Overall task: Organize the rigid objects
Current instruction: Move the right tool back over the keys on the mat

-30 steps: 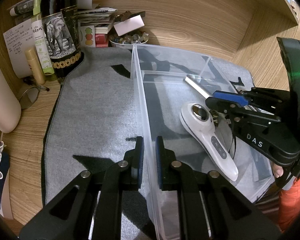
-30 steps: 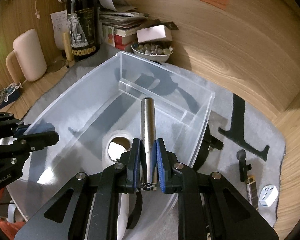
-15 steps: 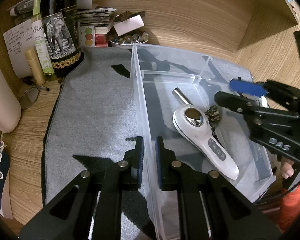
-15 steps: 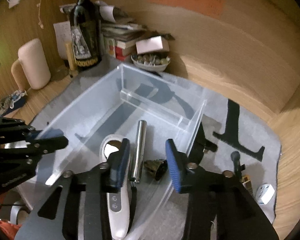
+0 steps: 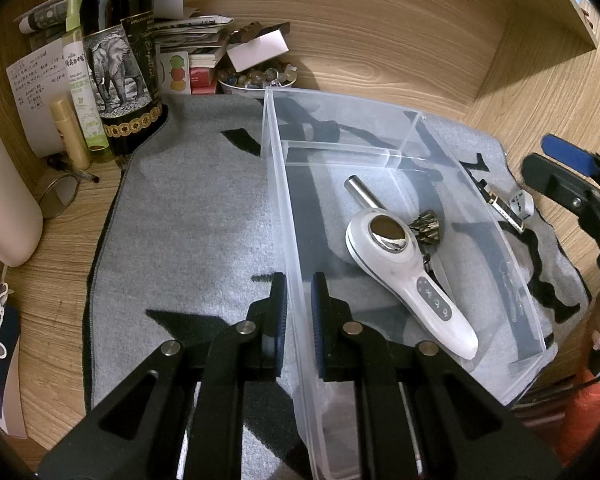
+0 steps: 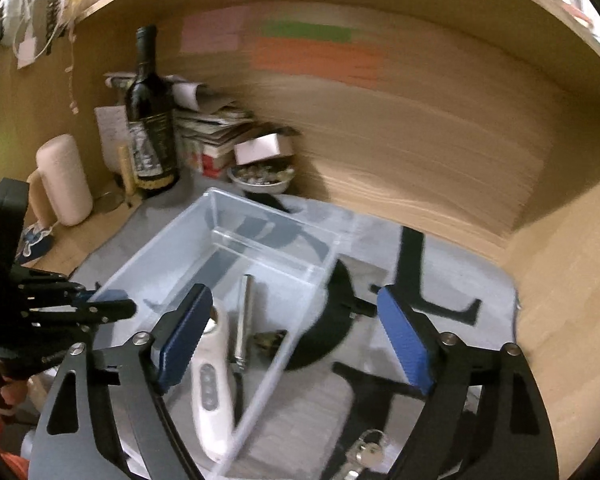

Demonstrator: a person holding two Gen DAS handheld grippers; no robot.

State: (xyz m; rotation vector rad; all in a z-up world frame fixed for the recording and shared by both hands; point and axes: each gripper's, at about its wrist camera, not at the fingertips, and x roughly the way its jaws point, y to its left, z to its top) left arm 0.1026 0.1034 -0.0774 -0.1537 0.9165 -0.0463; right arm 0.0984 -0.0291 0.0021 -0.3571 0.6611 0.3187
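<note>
— Done so far?

— Three things in the bin (image 5: 277, 184): rod (image 5: 362, 192), white handheld (image 5: 412, 280) lying partly over it, small brass piece (image 5: 428, 224) just right of both. All in the big near compartment. Nothing in the narrow far one.

— Tongs?

— Left gripper (image 5: 298, 300) clenched on the bin's left wall, at the near end. Right gripper (image 6: 296, 320) above the bin's right side, jaws opening, nothing between them.

— Left to do?

— Judging by the mat (image 5: 188, 220), a few loose pieces. Keys (image 6: 366, 454) near, right of the bin. White cube (image 5: 522, 204) and a dark stick (image 5: 500, 204) beside it, farther right. Probably bound for the bin too. Roughly midway, at a guess. A black shape right of the bin as well: object or mat print, cannot tell.

— Surface?

— Grey mat with black prints, spread over a wooden desk (image 5: 52, 248). Bin on the mat, right of its middle.

— Room?

— Wooden alcove, walls far and right. Far left: bottle (image 5: 120, 60), cream jug (image 5: 0, 200), papers stacked behind. Bowl (image 5: 256, 80) of beads just beyond the bin's far left corner. Coloured notes (image 6: 316, 56) on the far wall, too blurred to read.
</note>
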